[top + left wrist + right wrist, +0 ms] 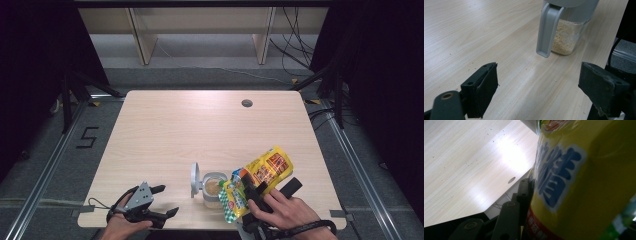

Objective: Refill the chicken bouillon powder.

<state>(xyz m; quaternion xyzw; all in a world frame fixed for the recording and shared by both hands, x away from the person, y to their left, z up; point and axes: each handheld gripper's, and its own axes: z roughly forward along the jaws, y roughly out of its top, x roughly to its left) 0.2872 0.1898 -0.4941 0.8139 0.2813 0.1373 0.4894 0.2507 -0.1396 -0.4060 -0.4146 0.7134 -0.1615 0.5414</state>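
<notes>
1. The clear plastic container [214,190] stands near the front edge of the wooden table [200,130], with pale crumbs filling its lower part and its grey flip lid [195,180] standing open on the side facing the left gripper.
2. The yellow snack bag [262,172] is tilted just beside the container, on the side away from the lid, its lower end with green print at the container's rim.
3. The right gripper [257,192] is clamped on that bag; in the right gripper view the bag [579,177] presses against one black jaw, though the other jaw is probably hidden behind the packaging.
4. The left gripper [167,200] rests on the table well apart from the container, on the lid side, its jaws spread with nothing between them.
5. In the left gripper view the container [567,32] and its hanging lid [547,30] stand beyond the open jaws.
</notes>
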